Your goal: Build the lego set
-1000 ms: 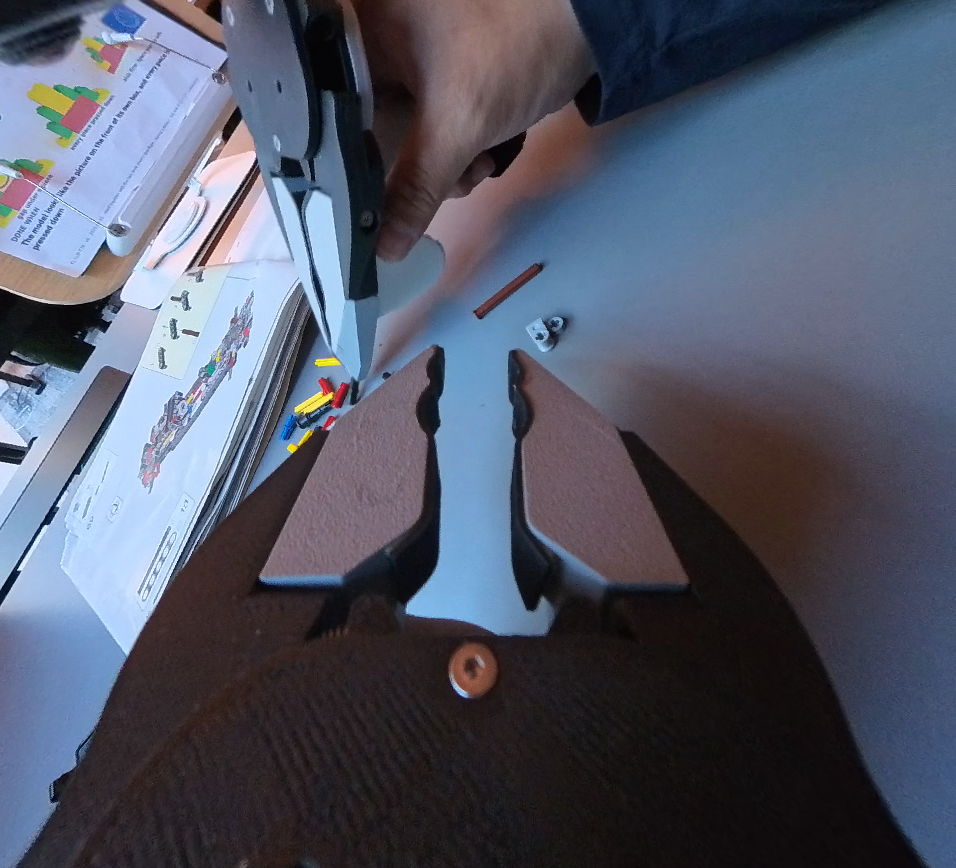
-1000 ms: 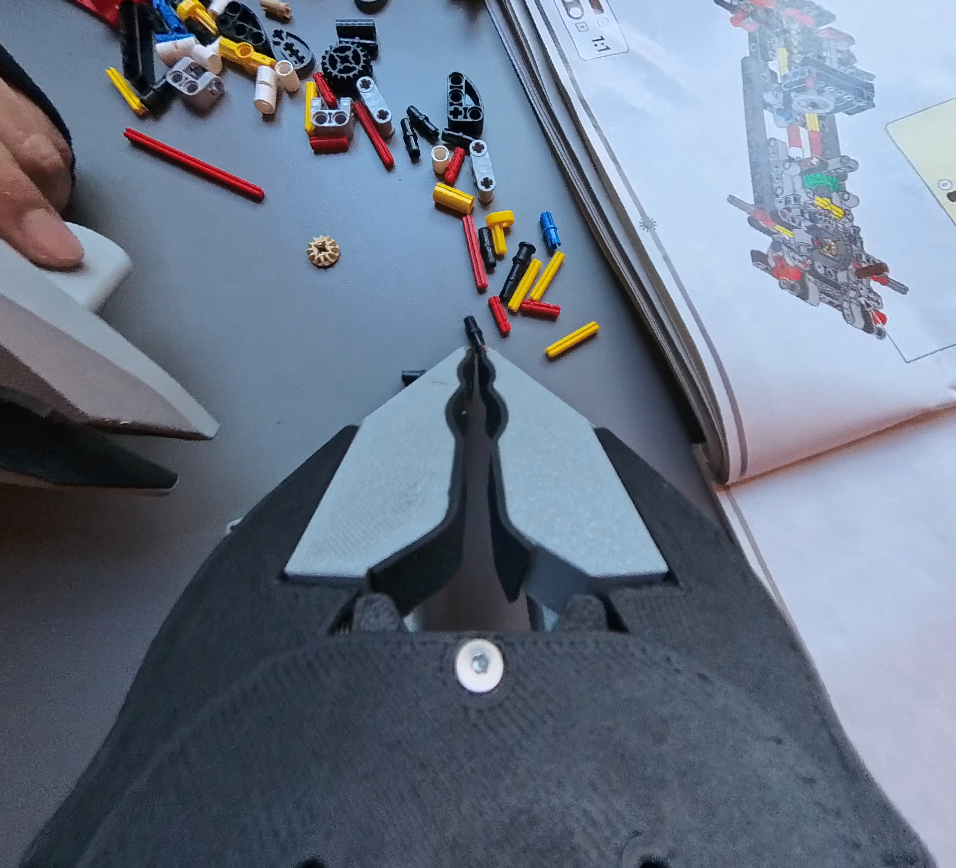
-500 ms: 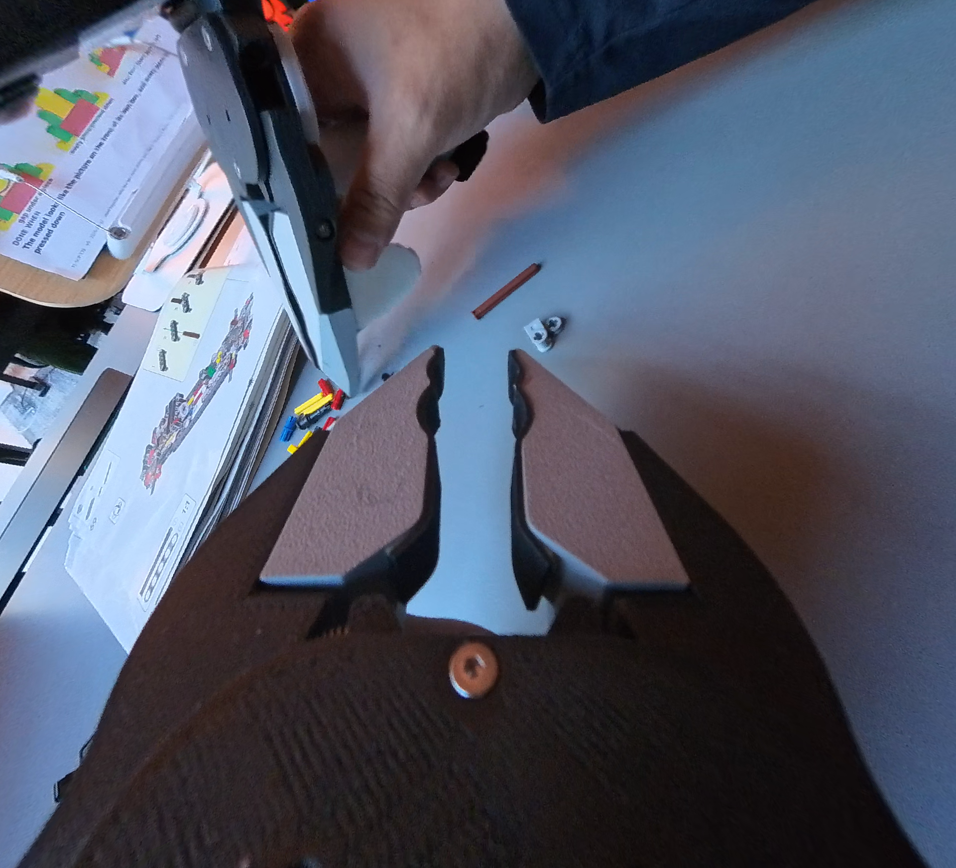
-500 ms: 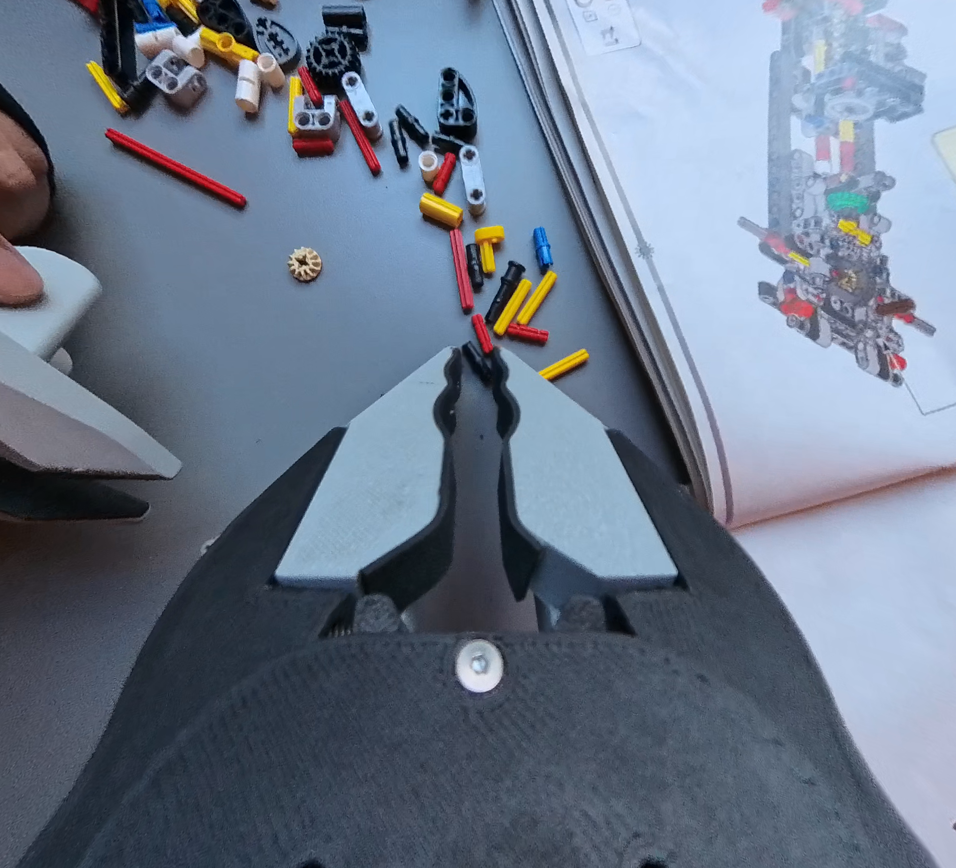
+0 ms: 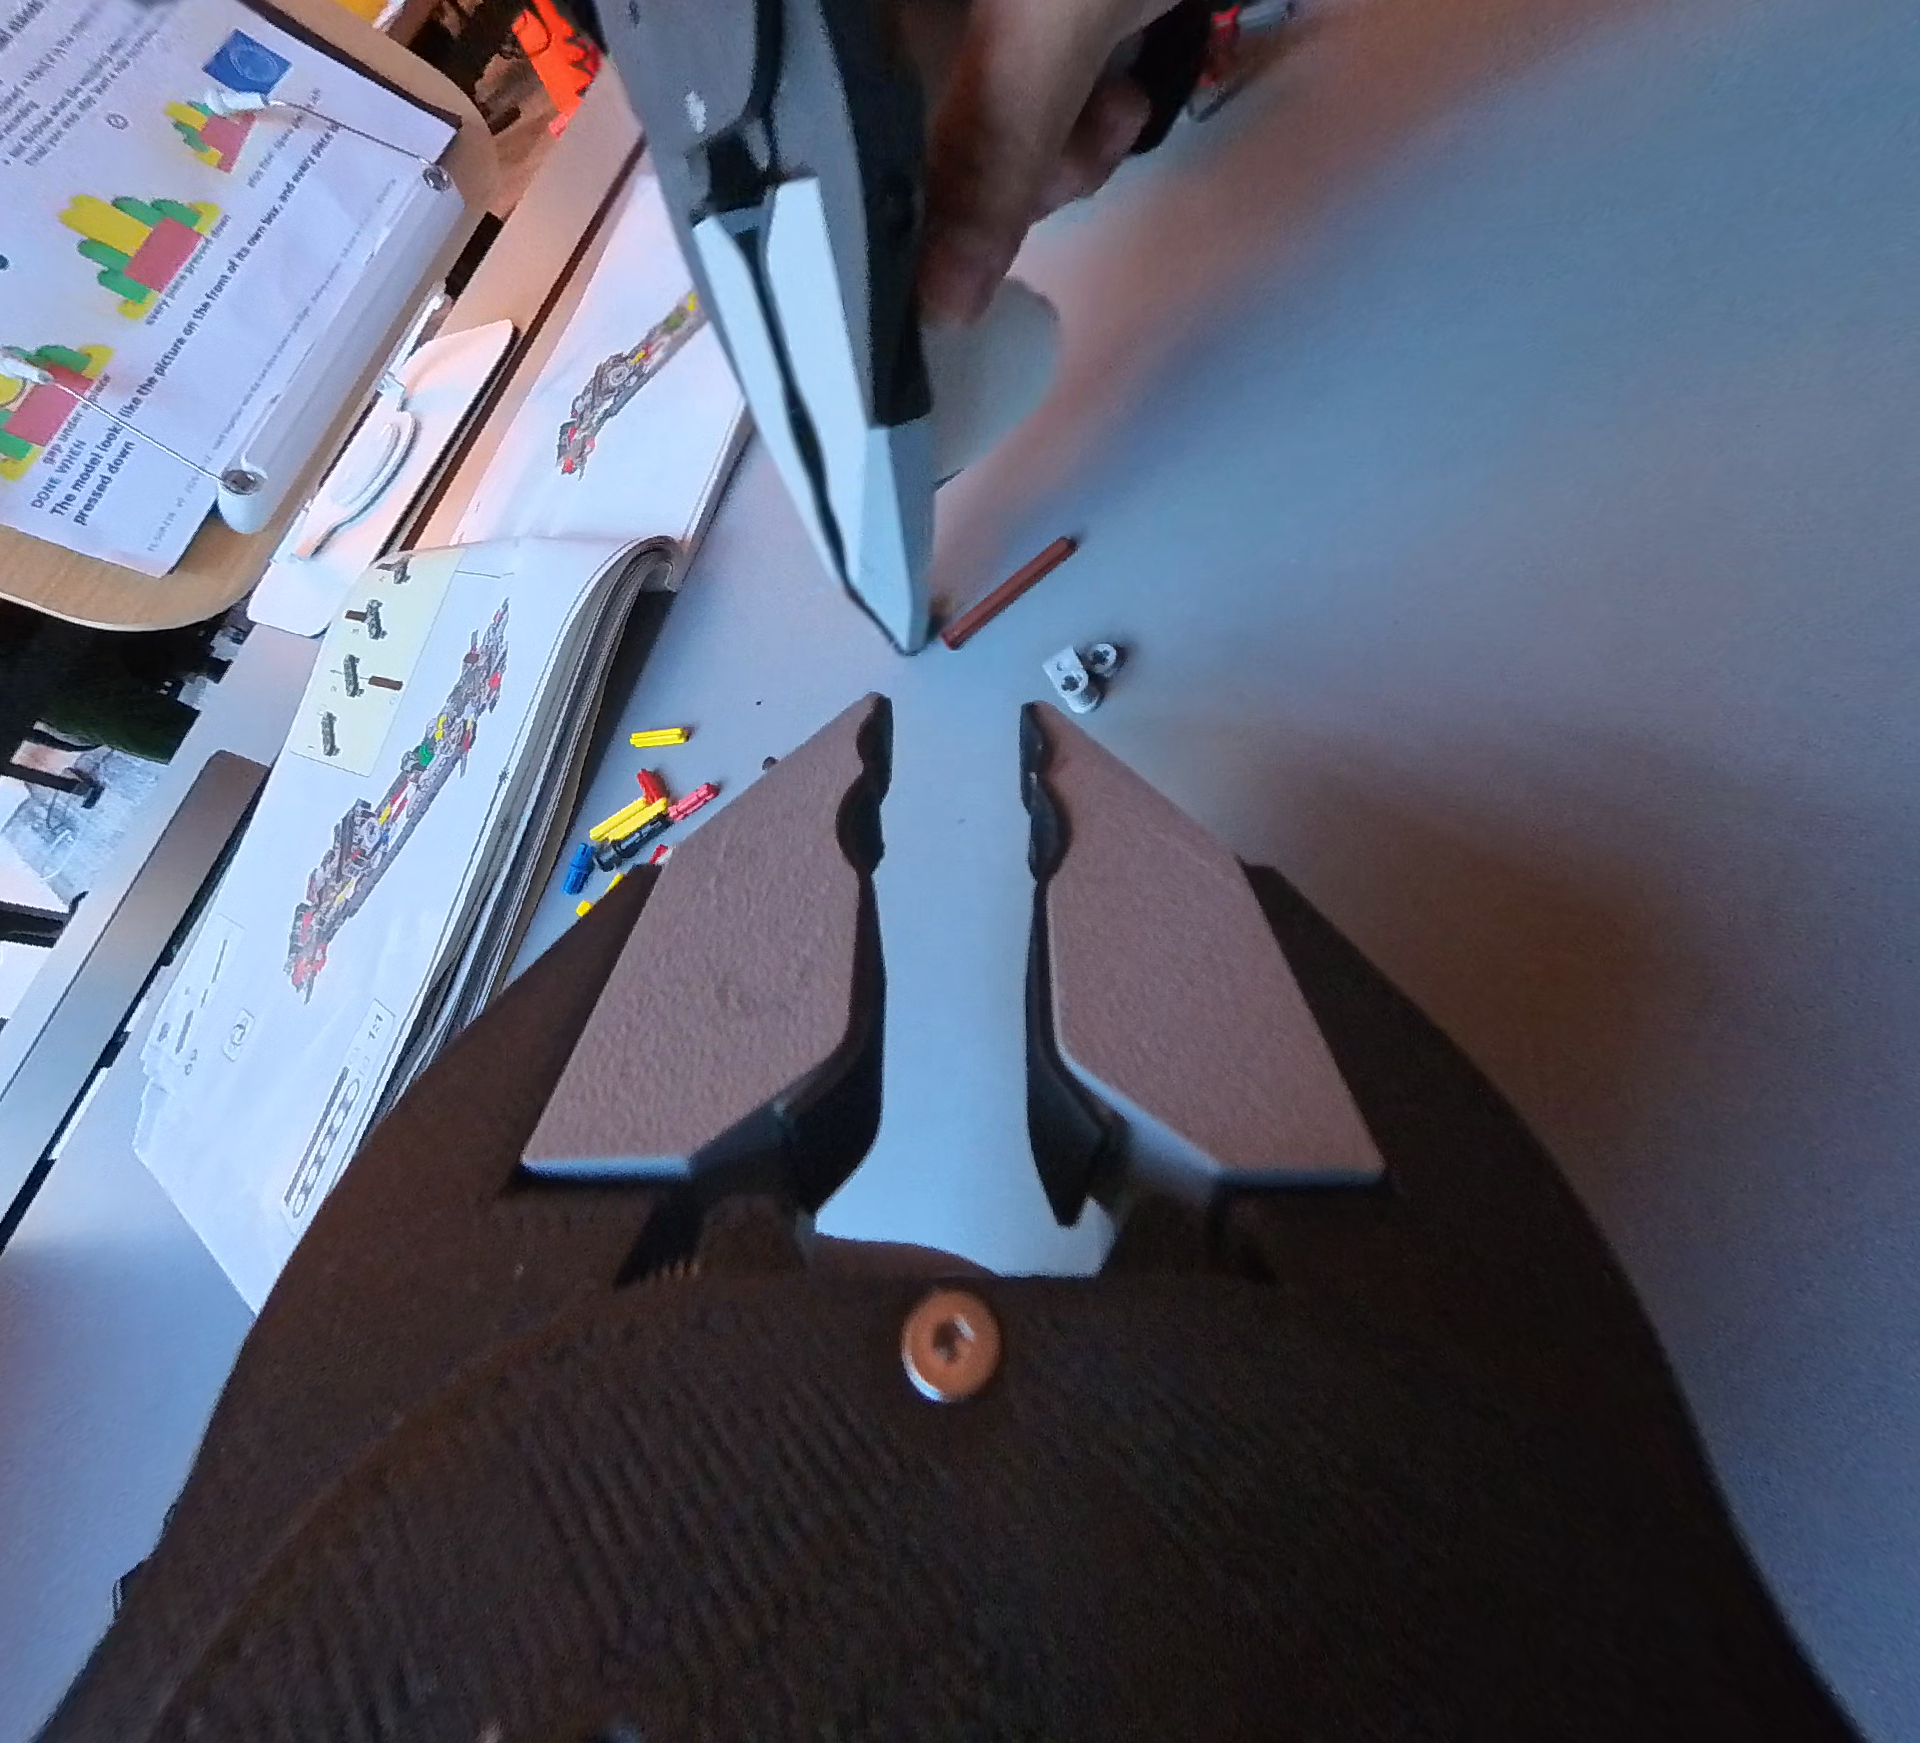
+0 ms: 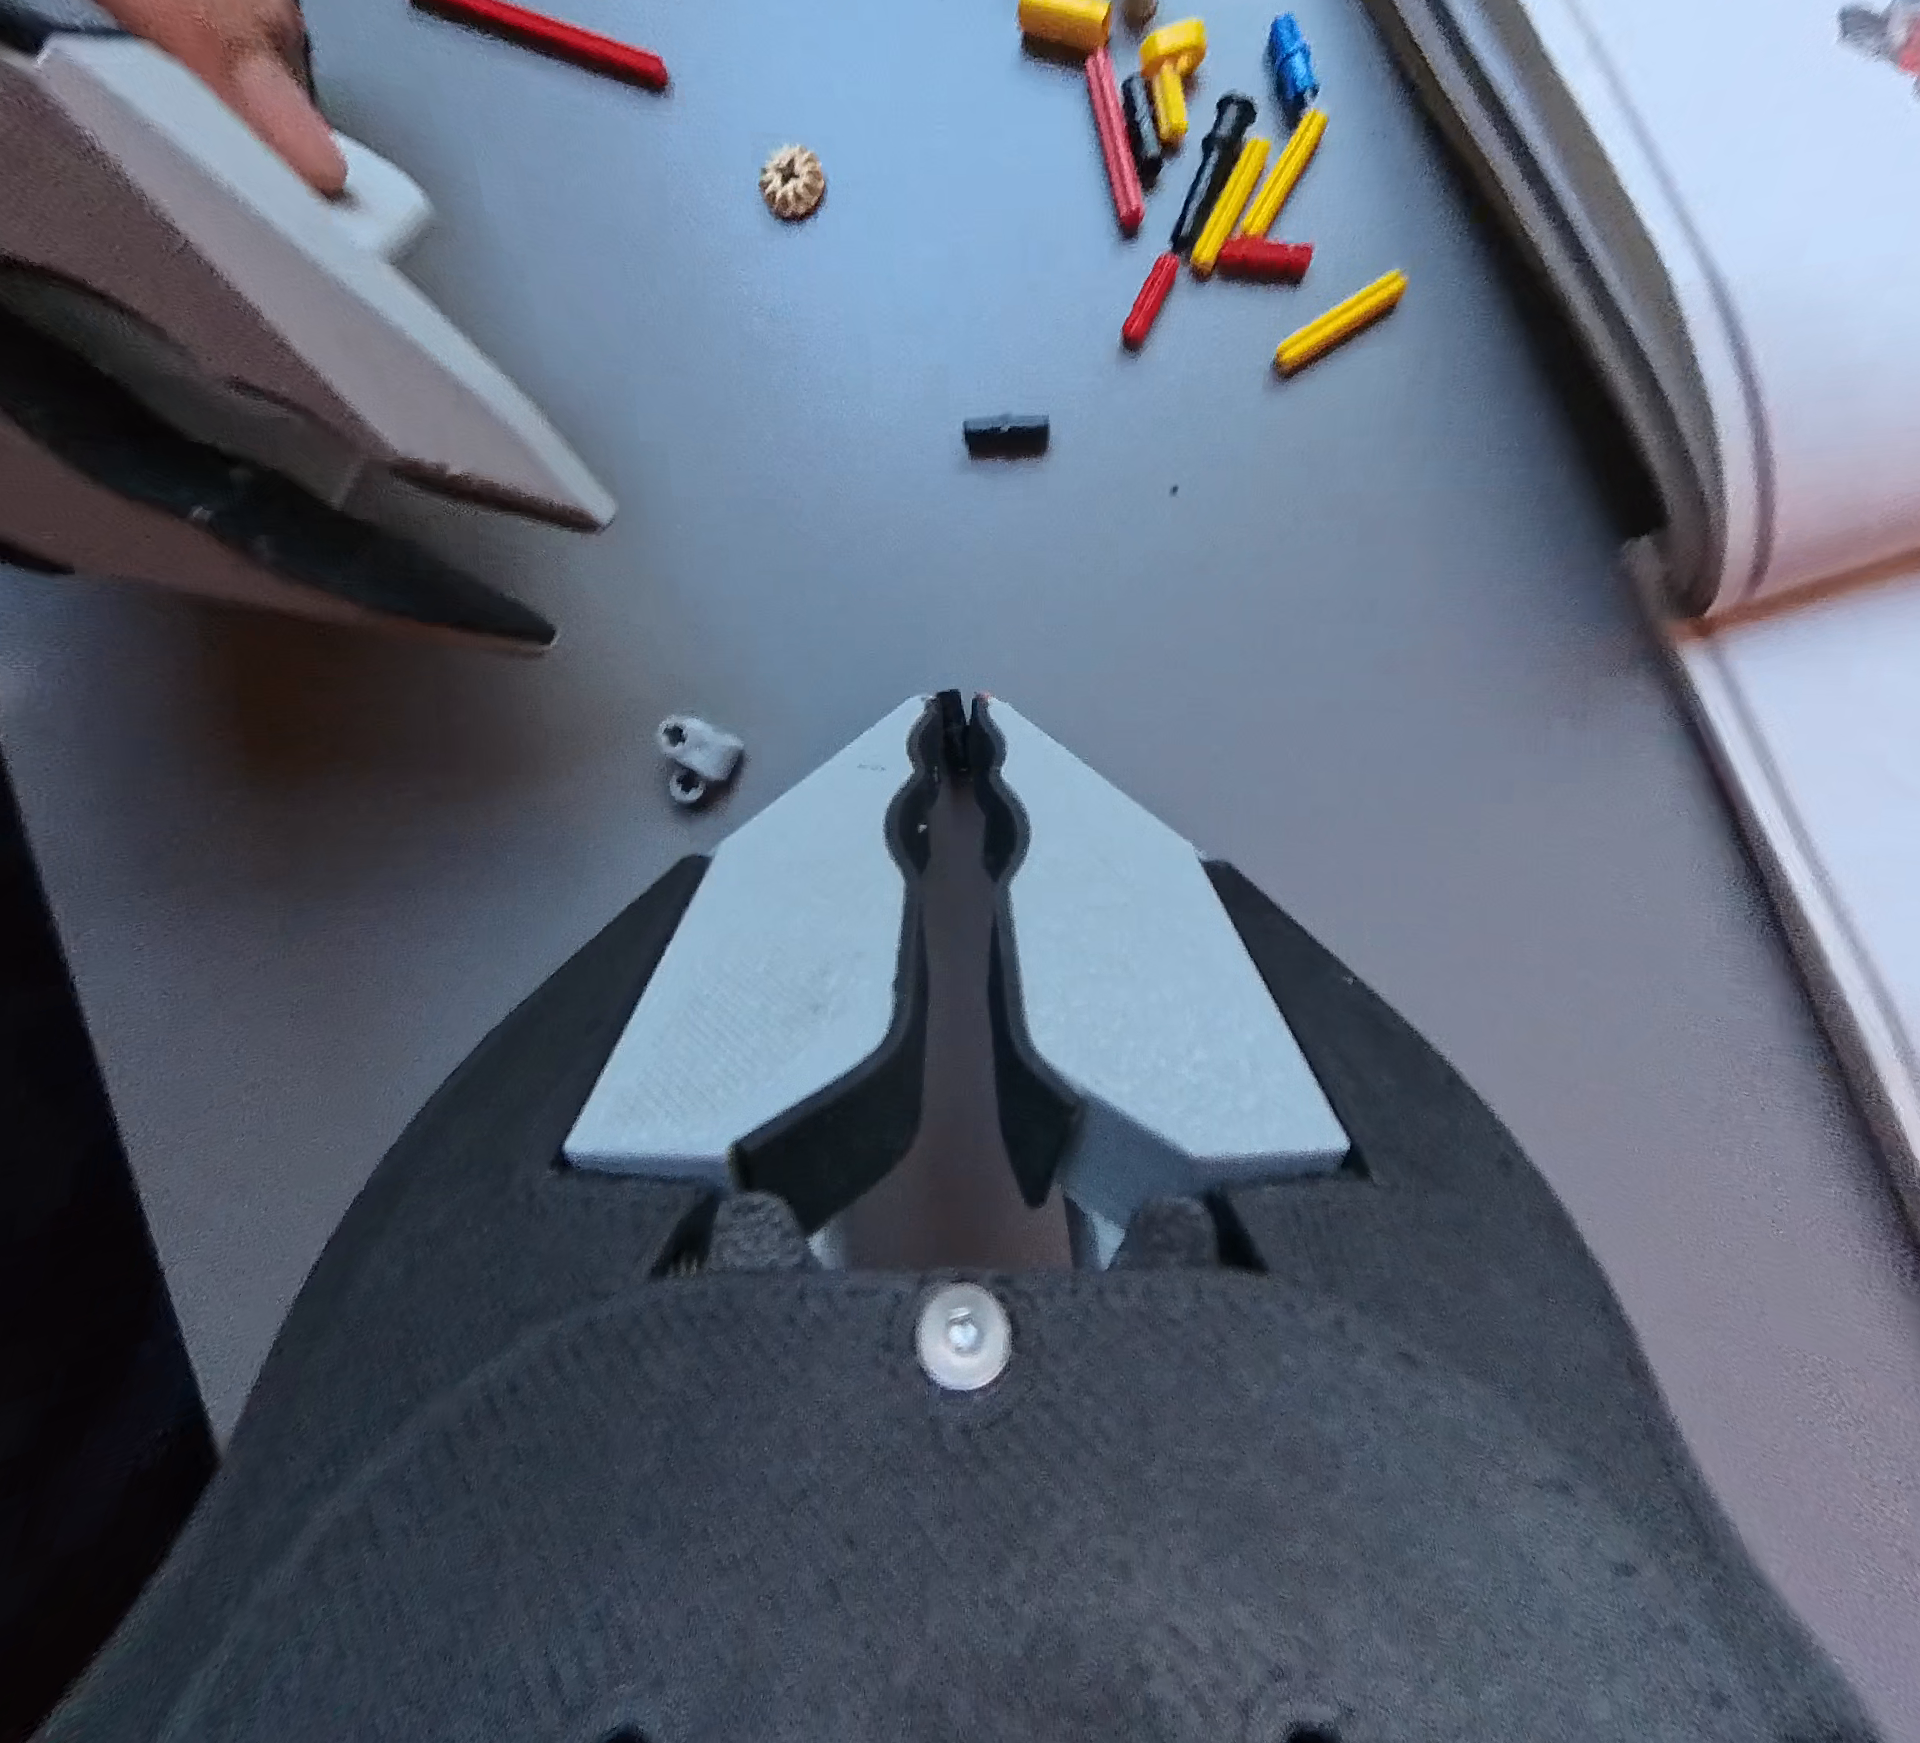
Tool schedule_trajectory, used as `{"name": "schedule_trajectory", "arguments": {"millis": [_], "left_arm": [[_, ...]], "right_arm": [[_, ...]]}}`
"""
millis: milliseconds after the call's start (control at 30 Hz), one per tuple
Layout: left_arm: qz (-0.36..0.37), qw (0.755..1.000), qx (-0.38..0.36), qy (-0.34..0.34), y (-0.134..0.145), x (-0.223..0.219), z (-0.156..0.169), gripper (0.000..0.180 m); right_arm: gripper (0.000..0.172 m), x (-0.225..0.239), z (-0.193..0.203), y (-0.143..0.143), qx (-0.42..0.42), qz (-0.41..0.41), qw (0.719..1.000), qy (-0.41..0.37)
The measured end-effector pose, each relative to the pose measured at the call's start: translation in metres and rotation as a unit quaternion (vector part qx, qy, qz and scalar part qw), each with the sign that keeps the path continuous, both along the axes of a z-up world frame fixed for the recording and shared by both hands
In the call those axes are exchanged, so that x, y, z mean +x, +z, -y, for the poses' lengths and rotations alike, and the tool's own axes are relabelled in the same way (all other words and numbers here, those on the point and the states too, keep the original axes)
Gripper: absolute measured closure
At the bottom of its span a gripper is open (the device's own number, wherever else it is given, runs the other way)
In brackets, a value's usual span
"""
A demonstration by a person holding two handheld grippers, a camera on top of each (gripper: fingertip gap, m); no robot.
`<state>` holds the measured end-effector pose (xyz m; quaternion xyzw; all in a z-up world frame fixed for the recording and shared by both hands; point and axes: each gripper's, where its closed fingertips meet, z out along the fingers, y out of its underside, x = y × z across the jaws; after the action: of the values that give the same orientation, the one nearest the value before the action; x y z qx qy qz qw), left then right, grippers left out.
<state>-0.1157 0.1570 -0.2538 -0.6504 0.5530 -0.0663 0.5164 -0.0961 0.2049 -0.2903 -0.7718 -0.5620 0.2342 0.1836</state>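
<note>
We cannot make out the exact shape of the small black pin (image 6: 951, 725) pinched at the very tips of the right gripper (image 6: 956, 706); its scalloped black pads close on it, and most of it is hidden between them. The left gripper (image 5: 956, 717) stands partly open over the bare matte grey table (image 5: 1455, 550), gripping nothing. Nearest its tips lie a pale grey connector (image 5: 1081, 670) with cross-shaped holes and a slim brown axle (image 5: 1008, 592), whose near end lies just beside the right gripper's tips. The open instruction booklet (image 6: 1714, 187) is cut off at the frame edge. Ridged red and yellow axles (image 6: 1226, 207) lie loose, slightly blurred.
</note>
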Motion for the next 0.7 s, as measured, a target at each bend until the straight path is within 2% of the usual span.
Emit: {"name": "schedule_trajectory", "arguments": {"millis": [100,267,467,700], "left_arm": [[-0.004,1.0,0.001,0.001,-0.001,0.0,0.0,0.157],[-0.005,1.0,0.017,-0.003,0.002,0.001,0.001,0.158],[-0.003,1.0,0.022,0.001,0.004,-0.001,-0.001,0.158],[-0.001,1.0,0.024,0.004,0.006,-0.002,-0.002,0.158]], "right_arm": [[0.168,0.005,0.006,0.002,0.002,-0.004,1.0,0.001],[0.164,-0.006,-0.002,0.021,-0.006,-0.06,0.998,-0.012],[0.151,-0.026,-0.012,0.01,0.0,-0.048,0.999,-0.008],[0.148,-0.048,-0.021,0.007,0.046,-0.045,0.998,0.002]]}}
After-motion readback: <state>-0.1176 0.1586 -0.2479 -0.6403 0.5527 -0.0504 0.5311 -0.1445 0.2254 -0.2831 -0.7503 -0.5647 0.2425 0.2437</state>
